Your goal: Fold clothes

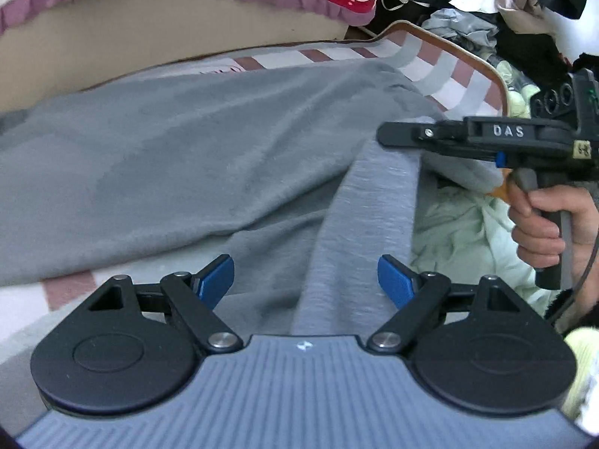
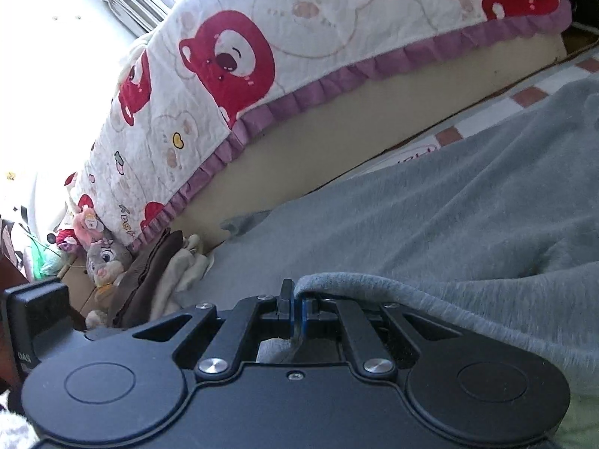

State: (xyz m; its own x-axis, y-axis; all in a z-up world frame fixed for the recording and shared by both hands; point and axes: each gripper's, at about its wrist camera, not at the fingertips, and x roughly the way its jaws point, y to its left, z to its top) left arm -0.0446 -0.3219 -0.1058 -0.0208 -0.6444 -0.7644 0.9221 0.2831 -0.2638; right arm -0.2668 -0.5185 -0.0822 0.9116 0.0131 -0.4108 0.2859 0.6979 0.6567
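A grey fleece garment lies spread across a checked mat, with one part lifted into a fold that shows its lighter inside. My left gripper hovers open above the fold, its blue pads wide apart with nothing between them. My right gripper comes in from the right, held by a hand. In the right wrist view it is shut on the grey garment's edge, which drapes away to the right.
A bed with a red bear quilt and purple frill runs along the far side. A heap of mixed clothes sits at the back right, pale green fabric under the right hand. Plush toys and folded brown clothes lie by the bed.
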